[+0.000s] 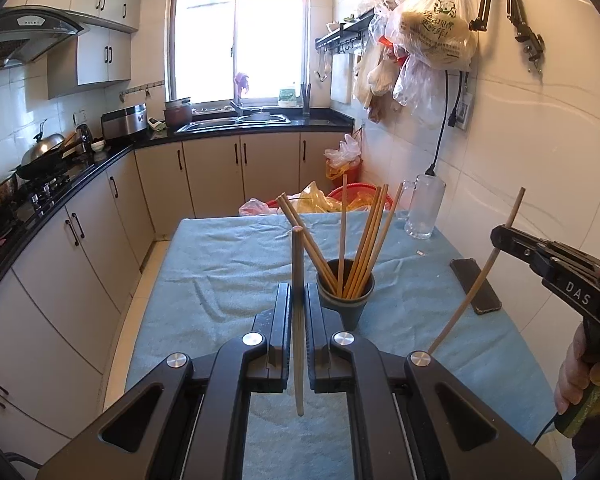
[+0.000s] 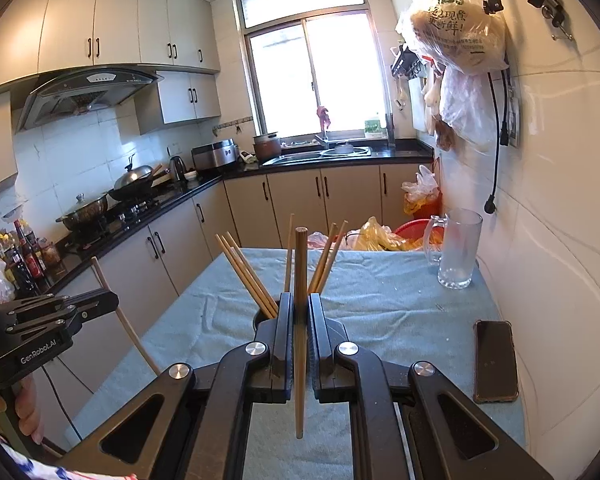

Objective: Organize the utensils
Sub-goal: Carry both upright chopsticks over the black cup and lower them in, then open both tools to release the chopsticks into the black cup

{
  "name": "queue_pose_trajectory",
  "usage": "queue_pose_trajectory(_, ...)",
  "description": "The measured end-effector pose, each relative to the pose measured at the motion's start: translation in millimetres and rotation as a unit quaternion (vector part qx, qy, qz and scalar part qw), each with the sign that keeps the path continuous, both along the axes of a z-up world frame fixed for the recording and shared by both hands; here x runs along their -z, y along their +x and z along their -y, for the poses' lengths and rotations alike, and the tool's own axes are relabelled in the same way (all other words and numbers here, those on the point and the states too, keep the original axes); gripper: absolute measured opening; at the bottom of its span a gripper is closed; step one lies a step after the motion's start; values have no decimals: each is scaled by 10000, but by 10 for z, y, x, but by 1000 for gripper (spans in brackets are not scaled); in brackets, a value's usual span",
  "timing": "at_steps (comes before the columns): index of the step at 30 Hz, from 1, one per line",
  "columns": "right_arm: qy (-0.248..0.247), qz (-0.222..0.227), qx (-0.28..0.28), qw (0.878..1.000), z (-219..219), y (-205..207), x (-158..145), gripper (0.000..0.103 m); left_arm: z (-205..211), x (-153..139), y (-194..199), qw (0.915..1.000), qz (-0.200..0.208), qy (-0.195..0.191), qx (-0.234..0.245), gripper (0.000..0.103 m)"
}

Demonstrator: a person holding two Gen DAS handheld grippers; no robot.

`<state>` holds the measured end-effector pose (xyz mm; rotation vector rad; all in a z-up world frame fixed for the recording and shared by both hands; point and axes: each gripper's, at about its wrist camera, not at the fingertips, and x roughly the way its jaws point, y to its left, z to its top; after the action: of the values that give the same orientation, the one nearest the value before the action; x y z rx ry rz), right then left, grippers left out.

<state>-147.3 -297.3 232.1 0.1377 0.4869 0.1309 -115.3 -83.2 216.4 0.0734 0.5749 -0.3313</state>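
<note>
A dark cup [image 1: 347, 298] stands on the blue cloth and holds several wooden chopsticks [image 1: 364, 236]. My left gripper [image 1: 298, 292] is shut on one chopstick [image 1: 298, 320], held upright just left of the cup. My right gripper [image 2: 301, 304] is shut on another chopstick [image 2: 300, 320], held upright in front of the cup [image 2: 260, 318], which its fingers mostly hide. The right gripper also shows at the right of the left wrist view [image 1: 500, 236] with its chopstick [image 1: 476, 280]. The left gripper also shows at the left of the right wrist view [image 2: 112, 300].
A glass mug [image 1: 424, 208] stands at the table's far right. A black phone [image 1: 476, 286] lies by the wall on the blue cloth [image 1: 228, 272]. Plastic bags [image 1: 432, 28] hang on the right wall. Kitchen counters run along the left and back.
</note>
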Motion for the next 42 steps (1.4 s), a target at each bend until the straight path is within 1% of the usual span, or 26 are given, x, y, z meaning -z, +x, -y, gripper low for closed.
queue_pose_trajectory(11, 91, 63, -80, 9999, -25, 159, -119, 7, 36, -234, 13, 9996, 164, -19, 230, 6)
queue_pose_trajectory(16, 101, 187, -100, 9997, -68, 230, -256, 7, 13, -412, 54, 9988, 244, -201, 370, 6)
queue_pose_trajectory(22, 127, 461, -95, 9988, -105, 327, -494, 7, -25, -728, 107, 9962, 468, -519, 528, 6)
queue_pose_trajectory(26, 308, 573, -13, 9979, -57, 475, -592, 7, 23, -874, 212, 9948, 603, -625, 529, 6)
queue_pose_trajectory(29, 479, 573, 30, 9972, -28, 597, -612, 7, 87, -955, 349, 9936, 615, -763, 561, 6)
queue_pose_trajectory(34, 615, 563, 150, 9964, -10, 772, -532, 7, 260, -918, 617, 9936, 649, -786, 495, 6)
queue_pose_trajectory(36, 630, 525, 207, 9964, -7, 843, -475, 7, 313, -845, 740, 9941, 580, -783, 466, 6)
queue_pose_trajectory(42, 722, 407, 281, 9962, 58, 982, -306, 7, 379, -558, 1114, 9942, 293, -958, 378, 6)
